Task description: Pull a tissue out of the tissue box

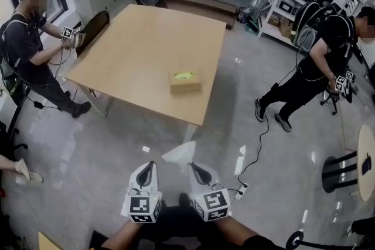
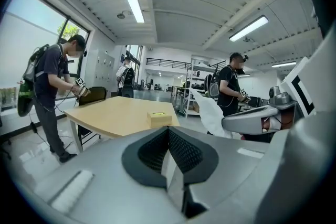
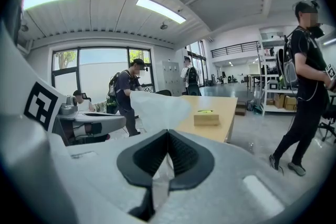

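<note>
Jutting from right hand-held gripper (image 3: pixel 167 138): tissue (image 3: pixel 156 110)

Tan cardboard tissue box (image 1: pixel 185 82), green-yellow oval slot on top, sits flat on the wooden surface (image 1: pixel 135 50) near its front edge. White crumpled tissue (image 1: pixel 180 155) is out of the box and well apart from it, pinched in the right gripper (image 1: pixel 193 167) fingers above the floor.

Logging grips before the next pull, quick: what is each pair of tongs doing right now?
Left tongs: closed, nothing seen held.
Right tongs: closed on the tissue.
</note>
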